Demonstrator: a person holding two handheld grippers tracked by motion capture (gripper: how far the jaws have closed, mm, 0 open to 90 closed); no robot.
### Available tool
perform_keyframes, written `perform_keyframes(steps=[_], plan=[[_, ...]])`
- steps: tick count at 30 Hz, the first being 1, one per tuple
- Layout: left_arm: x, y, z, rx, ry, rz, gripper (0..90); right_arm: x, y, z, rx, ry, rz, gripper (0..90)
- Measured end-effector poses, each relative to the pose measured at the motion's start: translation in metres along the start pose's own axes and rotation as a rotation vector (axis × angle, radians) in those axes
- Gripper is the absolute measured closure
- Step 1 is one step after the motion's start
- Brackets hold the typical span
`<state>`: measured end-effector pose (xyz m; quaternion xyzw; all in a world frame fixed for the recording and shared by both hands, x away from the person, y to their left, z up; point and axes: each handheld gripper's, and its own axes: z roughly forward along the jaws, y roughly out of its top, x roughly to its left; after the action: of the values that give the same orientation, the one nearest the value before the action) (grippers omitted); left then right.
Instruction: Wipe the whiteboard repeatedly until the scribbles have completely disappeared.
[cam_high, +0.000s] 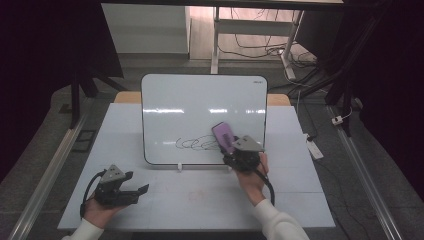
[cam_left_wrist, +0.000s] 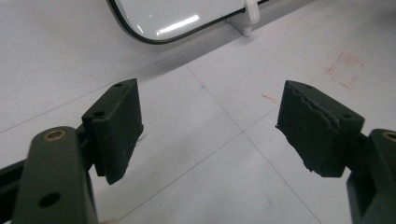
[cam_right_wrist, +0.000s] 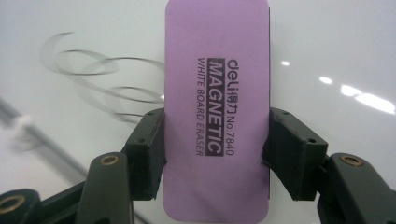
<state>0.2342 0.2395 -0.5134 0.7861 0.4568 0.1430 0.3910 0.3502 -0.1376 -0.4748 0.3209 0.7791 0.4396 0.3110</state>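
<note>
Purple rounded eraser (cam_right_wrist: 216, 107), black "MAGNETIC" print

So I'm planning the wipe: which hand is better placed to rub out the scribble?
Right: its tool already clamps the purple eraser beside the scribble on the whiteboard. The left tool is open over the table.

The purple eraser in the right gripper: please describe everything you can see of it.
The purple eraser is a flat, rounded rectangle with a matte, plastic-looking back. Black print reads "deli No.7840 MAGNETIC WHITE BOARD ERASER". The right gripper clamps its long edges between both black pads. It is held against the whiteboard, which stands tilted on the table, over the right end of the black scribble. Its wiping face is hidden.
</note>
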Motion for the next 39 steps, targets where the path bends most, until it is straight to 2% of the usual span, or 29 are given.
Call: perform_keyframes(steps=[2,4,6,9,11,12,14,19,21,23,28,30,32,36,39], plan=[[0.001,0.000,-0.001,-0.001,0.001,-0.002,22.5,0.010,0.002,0.005,0.009,0.031,-0.025,40.8],[0.002,-0.001,-0.002,-0.007,0.002,-0.006,22.5,0.006,0.003,0.003,0.004,0.026,-0.026,40.7],[0.002,-0.002,-0.003,-0.009,0.005,-0.008,22.5,-0.010,0.002,-0.005,-0.017,-0.022,0.008,40.8],[0.002,-0.002,-0.003,-0.009,0.005,-0.007,22.5,-0.043,-0.001,-0.018,-0.044,-0.083,0.085,40.7],[0.001,-0.001,-0.003,-0.010,0.005,-0.004,22.5,-0.054,-0.003,-0.023,-0.049,-0.099,0.106,40.7],[0.001,-0.001,-0.003,-0.010,0.004,-0.002,22.5,-0.054,-0.004,-0.023,-0.046,-0.100,0.105,40.8],[0.000,0.000,-0.002,-0.008,0.004,-0.001,22.5,-0.046,-0.008,-0.022,-0.030,-0.097,0.068,40.8],[0.001,-0.001,-0.002,-0.005,0.003,0.000,22.5,-0.010,-0.016,-0.012,0.002,-0.034,0.010,40.8],[0.000,-0.001,-0.002,-0.007,0.002,0.001,22.5,-0.001,-0.016,-0.007,0.001,-0.010,0.015,40.7],[0.000,-0.001,-0.003,-0.010,0.002,0.002,22.5,0.002,-0.013,-0.005,0.002,-0.018,-0.017,40.7],[0.000,-0.001,-0.002,-0.007,0.000,0.001,22.5,-0.015,-0.002,-0.007,-0.048,-0.076,0.010,40.7],[0.000,-0.001,-0.003,-0.008,0.001,0.001,22.5,-0.017,0.002,-0.005,-0.059,-0.076,0.030,40.7],[0.000,-0.001,-0.002,-0.007,0.002,0.002,22.5,-0.009,0.003,-0.001,-0.063,-0.060,0.016,40.7],[-0.001,-0.001,-0.002,-0.003,0.001,0.004,22.5,0.023,0.002,0.012,-0.035,0.024,-0.067,40.7],[-0.001,-0.001,-0.003,-0.006,0.002,0.003,22.5,0.035,0.002,0.015,-0.027,0.029,-0.109,40.8]])
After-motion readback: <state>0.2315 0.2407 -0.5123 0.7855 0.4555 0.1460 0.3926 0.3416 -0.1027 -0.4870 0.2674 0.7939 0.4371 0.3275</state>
